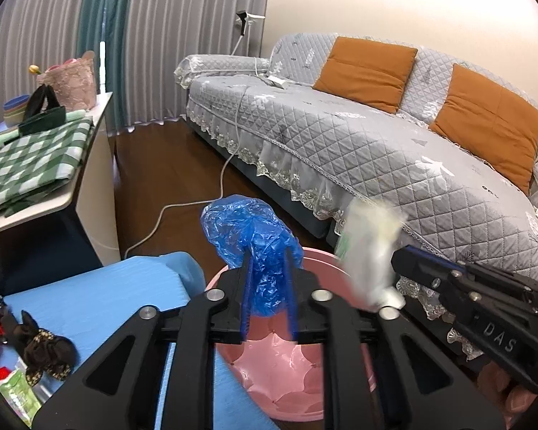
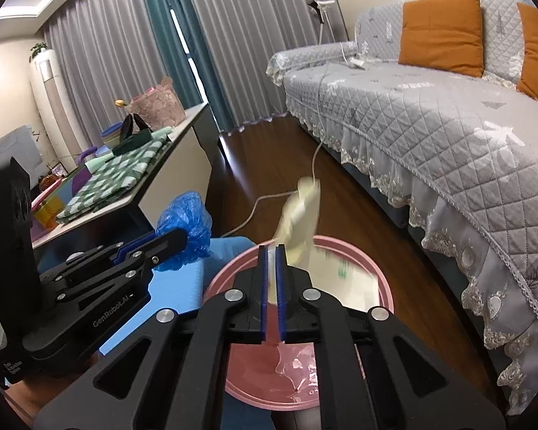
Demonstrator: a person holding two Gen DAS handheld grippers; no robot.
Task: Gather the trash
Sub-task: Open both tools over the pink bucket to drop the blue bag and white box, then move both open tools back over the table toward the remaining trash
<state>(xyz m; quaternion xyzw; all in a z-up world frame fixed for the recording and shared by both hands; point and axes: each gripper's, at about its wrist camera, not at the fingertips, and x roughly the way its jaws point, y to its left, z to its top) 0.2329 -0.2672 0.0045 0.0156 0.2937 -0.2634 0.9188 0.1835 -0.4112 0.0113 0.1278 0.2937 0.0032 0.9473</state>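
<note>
While both hand-held grippers are held over the pink bin [image 1: 297, 376], two pieces of trash are seen at its mouth. Between the blue pads of the left hand-held gripper [image 1: 269, 261] a crumpled blue plastic bag [image 1: 251, 236] is lodged — the jaws stand only a little apart, and whether the pads press on the plastic cannot be told. From the right wrist view, the same bag is seen bunched around the tips of that gripper, above the blue mat [image 2: 177, 286] beside the bin.

The jaws of the right hand-held gripper [image 2: 272, 251] are parted by a narrow gap, with nothing clamped between the pads. A pale, blurred wrapper [image 2: 301, 222] is seen just beyond its tips, over the bin's rim — apparently loose in the air. White, green-printed paper [image 2: 340, 272] lies against the bin's inner wall.

Behind the bin, a grey quilted sofa [image 1: 376, 143] with orange cushions [image 1: 366, 68] is seen, and a white cable [image 1: 229, 165] trails across the dark wooden floor [image 1: 168, 172]. A green checked cloth [image 1: 36, 165] is laid on the surface [image 1: 71, 193] at the left.
</note>
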